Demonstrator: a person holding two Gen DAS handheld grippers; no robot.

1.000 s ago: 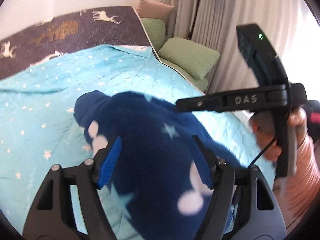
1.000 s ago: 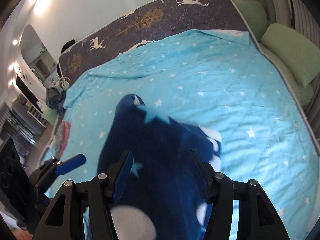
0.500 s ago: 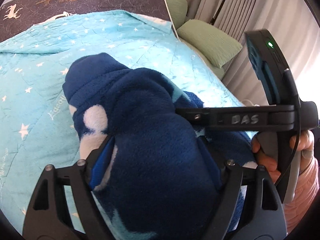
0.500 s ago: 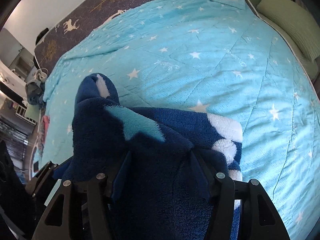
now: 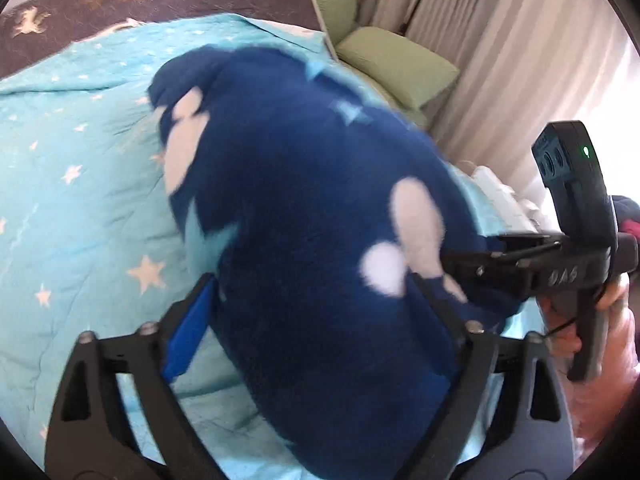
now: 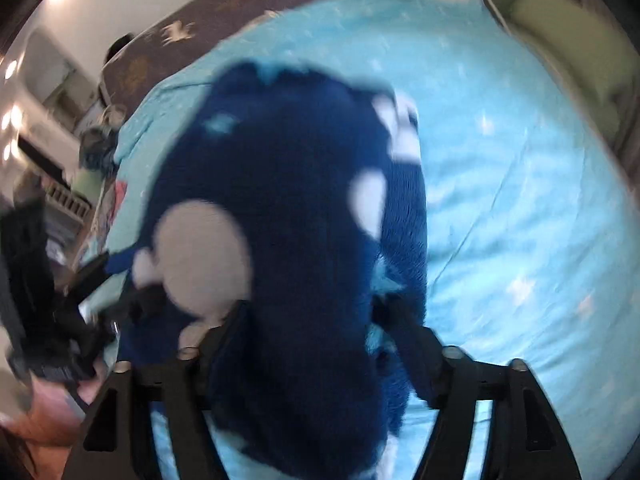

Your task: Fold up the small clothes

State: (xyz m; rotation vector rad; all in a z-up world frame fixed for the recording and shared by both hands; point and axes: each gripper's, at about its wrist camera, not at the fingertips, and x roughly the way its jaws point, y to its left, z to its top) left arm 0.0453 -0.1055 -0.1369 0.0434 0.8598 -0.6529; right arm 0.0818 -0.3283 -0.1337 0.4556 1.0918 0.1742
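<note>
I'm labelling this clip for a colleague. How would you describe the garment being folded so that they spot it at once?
Start from the bed's turquoise star-print quilt. On it, between both grippers, lies a bundled dark blue fleece garment. Its plush navy pile with white blobs and pale blue stars sets it apart from the flat quilt and the green cushions.

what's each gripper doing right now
left gripper: open, fingers just widened, blue fleece garment between them
right gripper: fingers just widened around the garment; grip cannot be told
</note>
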